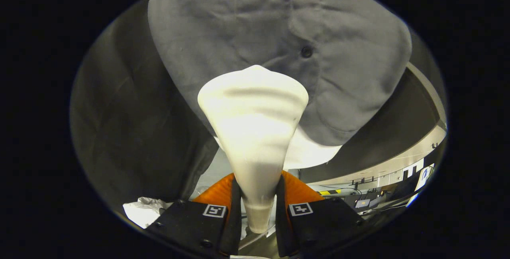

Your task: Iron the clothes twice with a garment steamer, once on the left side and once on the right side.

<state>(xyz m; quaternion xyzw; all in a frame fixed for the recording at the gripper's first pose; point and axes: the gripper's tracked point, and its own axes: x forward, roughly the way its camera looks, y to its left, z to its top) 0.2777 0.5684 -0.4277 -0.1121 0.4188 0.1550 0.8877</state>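
Fingers [258, 195] clamp steamer [253, 131]; grey shirt [279, 44] beyond, dark cloth wall [127, 123] behind.

Steamer head [252, 131] hides shirt [279, 44] middle; steamer face unseen; shirt collar cut off above.

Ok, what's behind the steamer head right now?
The grey shirt hangs just beyond the steamer head, which the gripper clamps by its neck. Two buttons show beside it. The head covers the fabric directly behind it, so contact can't be judged.
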